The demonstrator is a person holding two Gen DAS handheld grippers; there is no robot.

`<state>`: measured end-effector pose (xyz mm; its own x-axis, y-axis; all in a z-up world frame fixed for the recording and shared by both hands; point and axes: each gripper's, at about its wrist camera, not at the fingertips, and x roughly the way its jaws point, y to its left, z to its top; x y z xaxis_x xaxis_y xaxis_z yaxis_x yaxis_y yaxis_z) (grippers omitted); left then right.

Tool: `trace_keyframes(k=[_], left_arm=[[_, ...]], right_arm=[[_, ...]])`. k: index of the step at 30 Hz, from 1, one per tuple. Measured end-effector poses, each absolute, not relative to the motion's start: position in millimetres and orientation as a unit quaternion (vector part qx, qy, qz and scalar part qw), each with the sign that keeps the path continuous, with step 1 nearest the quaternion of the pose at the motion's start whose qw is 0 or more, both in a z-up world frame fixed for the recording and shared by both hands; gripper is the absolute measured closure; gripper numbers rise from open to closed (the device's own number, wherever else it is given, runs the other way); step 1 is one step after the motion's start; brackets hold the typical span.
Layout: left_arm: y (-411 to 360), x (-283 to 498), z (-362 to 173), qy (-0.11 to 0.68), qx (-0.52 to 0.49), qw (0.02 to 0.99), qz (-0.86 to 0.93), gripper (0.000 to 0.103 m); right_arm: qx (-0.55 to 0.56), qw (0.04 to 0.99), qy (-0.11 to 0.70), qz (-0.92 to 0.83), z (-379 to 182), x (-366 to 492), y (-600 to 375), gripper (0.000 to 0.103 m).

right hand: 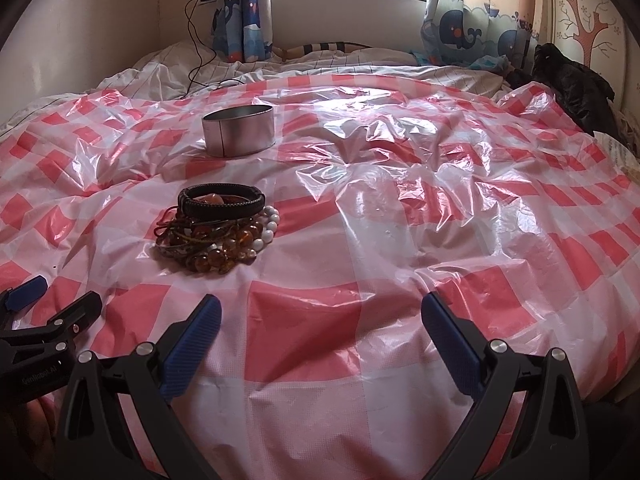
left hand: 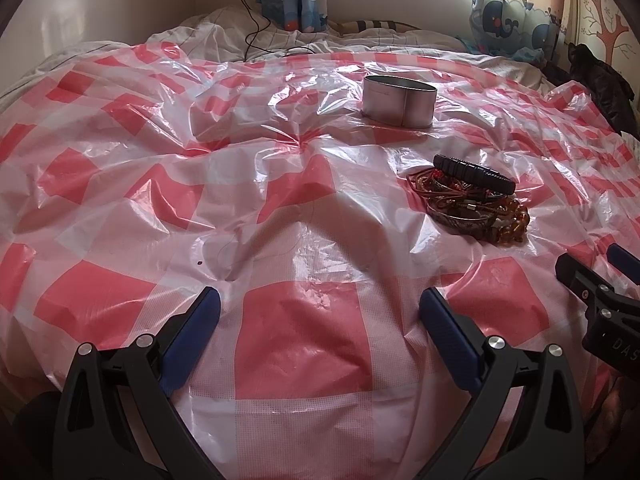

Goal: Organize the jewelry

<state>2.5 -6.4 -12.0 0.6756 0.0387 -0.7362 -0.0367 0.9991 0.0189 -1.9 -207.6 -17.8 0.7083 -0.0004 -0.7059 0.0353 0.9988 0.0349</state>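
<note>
A pile of bracelets (left hand: 468, 200) lies on the red-and-white checked plastic sheet (left hand: 280, 208), with a black braided band on top and amber beads at its near side. It also shows in the right wrist view (right hand: 218, 228), with white beads at its right. A round metal tin (left hand: 399, 99), open at the top, stands behind the pile; it shows in the right wrist view too (right hand: 239, 130). My left gripper (left hand: 320, 308) is open and empty, near and left of the pile. My right gripper (right hand: 321, 312) is open and empty, near and right of the pile.
The sheet (right hand: 400, 200) covers a bed with a white duvet (right hand: 168, 66) behind. A black charging cable (right hand: 196, 60) trails from the wall onto the duvet. Whale-print curtains (right hand: 460, 28) hang by the window. A black bag (right hand: 572, 80) sits at the far right.
</note>
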Motion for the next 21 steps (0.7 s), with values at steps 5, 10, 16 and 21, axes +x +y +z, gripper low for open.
trace_keyframes(k=[5,10,16,21], left_arm=[[-6,3,-12,0.404,0.002,0.914,0.021,0.007],[-5,7,-12,0.411,-0.002,0.912,0.021,0.007],[-5,10,-11,0.415,-0.001,0.91,0.019,0.007],[-4,11,-11,0.417,-0.002,0.909,0.019,0.007]], right_arm=[[0.024,0.924,0.382,-0.008,-18,-2,-208,0.007],[0.022,0.926,0.376,-0.004,-15,-2,-204,0.007],[0.02,0.926,0.377,0.004,-15,1,-199,0.007],[0.023,0.924,0.38,0.01,-15,3,-197,0.007]])
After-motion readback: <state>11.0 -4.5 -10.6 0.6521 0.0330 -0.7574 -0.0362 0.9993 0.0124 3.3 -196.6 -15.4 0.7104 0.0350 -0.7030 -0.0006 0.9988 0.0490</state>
